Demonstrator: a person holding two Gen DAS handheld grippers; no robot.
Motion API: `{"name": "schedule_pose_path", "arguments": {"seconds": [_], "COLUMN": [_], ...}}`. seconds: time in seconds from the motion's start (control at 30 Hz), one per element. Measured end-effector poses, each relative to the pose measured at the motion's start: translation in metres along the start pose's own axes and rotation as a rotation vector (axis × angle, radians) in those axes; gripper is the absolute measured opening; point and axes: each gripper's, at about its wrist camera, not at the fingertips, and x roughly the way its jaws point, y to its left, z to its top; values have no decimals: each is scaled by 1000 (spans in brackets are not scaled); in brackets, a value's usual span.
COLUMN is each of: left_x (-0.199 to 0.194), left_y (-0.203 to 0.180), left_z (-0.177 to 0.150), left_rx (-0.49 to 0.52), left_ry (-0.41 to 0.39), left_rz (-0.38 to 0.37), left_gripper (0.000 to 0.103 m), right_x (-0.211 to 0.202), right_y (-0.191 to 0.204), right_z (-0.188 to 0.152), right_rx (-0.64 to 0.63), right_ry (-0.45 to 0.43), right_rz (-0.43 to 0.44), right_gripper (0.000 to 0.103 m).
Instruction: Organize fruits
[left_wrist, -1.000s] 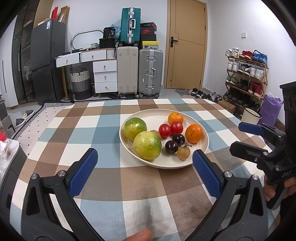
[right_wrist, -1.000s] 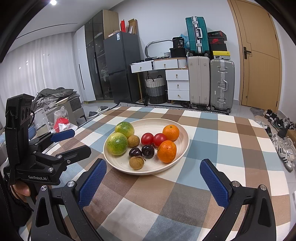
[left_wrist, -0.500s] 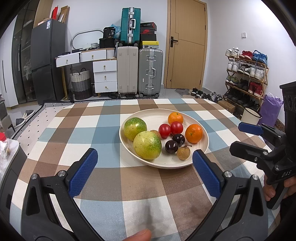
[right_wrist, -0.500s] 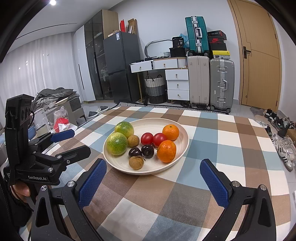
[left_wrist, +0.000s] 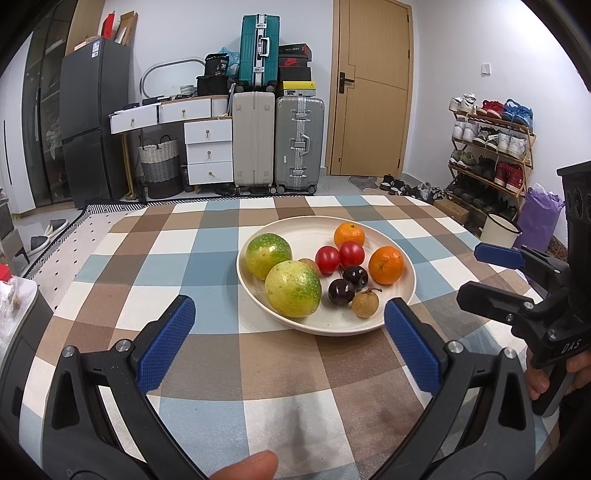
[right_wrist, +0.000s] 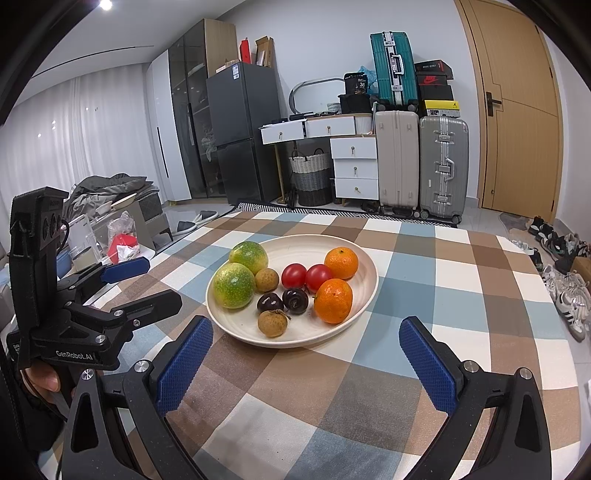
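- The left gripper (left_wrist: 288, 325) is hovering low over the checked tablecloth (left_wrist: 155, 258), its blue-padded fingers (left_wrist: 166, 347) spread wide and gripping nothing.
- The right gripper (right_wrist: 304, 354) is likewise hanging above the cloth with its jaws wide apart and empty; in the left wrist view it is showing at 3 o'clock (left_wrist: 491, 273), well apart from the plate.
- A fingertip (left_wrist: 247, 466) is poking into the left wrist view at 6 o'clock.
- The cream plate (right_wrist: 364, 295) is sitting on the cloth just beyond both pairs of fingers, toward 12 o'clock, carrying all the fruit.
- On the plate, seen from the right wrist, a brown longan (right_wrist: 272, 323) is lying nearest, at 6 o'clock on the plate, touching two dark cherries (right_wrist: 284, 301) just behind it.
- An orange mandarin (right_wrist: 333, 301) is resting at 4 o'clock on the plate, with a second mandarin (right_wrist: 341, 263) behind it at 2 o'clock.
- Two red cherry tomatoes (right_wrist: 306, 276) are sitting side by side near the plate's middle.
- Two green-yellow passion fruits (right_wrist: 240, 273) are crowding the 9 to 10 o'clock rim, a second longan (right_wrist: 266, 279) touching them.
- Farther off, at 12 o'clock, suitcases (left_wrist: 277, 140) are standing against the wall beside a wooden door (left_wrist: 369, 88).
- A shoe rack (left_wrist: 491, 147) is standing at 2 o'clock in the left wrist view.
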Motion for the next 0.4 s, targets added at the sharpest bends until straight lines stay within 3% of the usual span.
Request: {"name": "schedule_pose_path", "arguments": {"seconds": [0.4], "left_x": [-1], "left_y": [-1], "left_z": [-1], "left_rx": [1], "left_ry": [-5], "left_rz": [-15], "left_gripper": [102], "right_x": [0], "right_y": [2], "right_z": [-1], "right_rx": [-1], "right_ry": [1], "right_rz": [3], "right_gripper": [103]}}
